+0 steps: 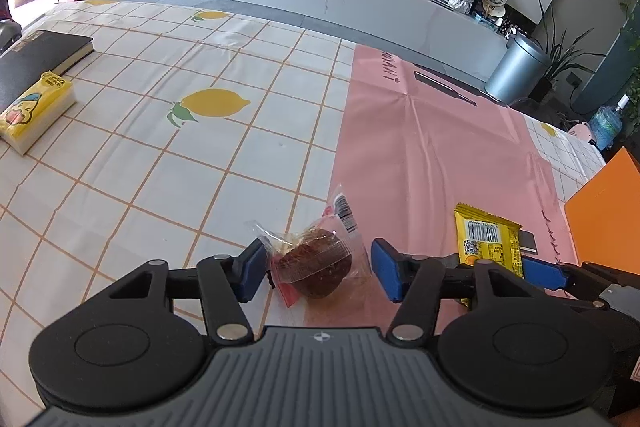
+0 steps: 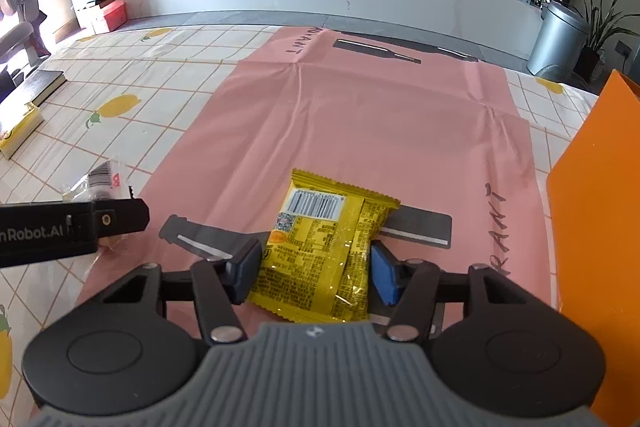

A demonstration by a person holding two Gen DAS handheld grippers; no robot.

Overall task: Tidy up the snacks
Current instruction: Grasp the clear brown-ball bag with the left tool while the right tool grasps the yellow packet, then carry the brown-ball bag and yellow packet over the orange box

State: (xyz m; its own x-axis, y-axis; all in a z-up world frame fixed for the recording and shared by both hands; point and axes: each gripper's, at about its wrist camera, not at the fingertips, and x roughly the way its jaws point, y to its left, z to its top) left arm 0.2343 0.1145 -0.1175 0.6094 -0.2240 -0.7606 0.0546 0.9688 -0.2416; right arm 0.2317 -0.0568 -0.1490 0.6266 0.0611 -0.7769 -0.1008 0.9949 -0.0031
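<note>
A brown muffin in a clear wrapper (image 1: 316, 263) lies at the edge of the pink mat (image 1: 432, 147). My left gripper (image 1: 318, 273) is open, its blue pads on either side of the muffin without squeezing it. A yellow snack packet (image 2: 320, 243) lies on the pink mat (image 2: 360, 115); it also shows in the left wrist view (image 1: 486, 239). My right gripper (image 2: 314, 273) is open around the packet, with the pads close to its sides. The muffin wrapper (image 2: 100, 179) shows at the left of the right wrist view, behind the left gripper's finger.
An orange box (image 2: 596, 227) stands at the right, also in the left wrist view (image 1: 604, 215). A yellow tissue pack (image 1: 34, 111) and a black book (image 1: 36, 55) lie at the far left on the lemon-print tablecloth (image 1: 180, 155).
</note>
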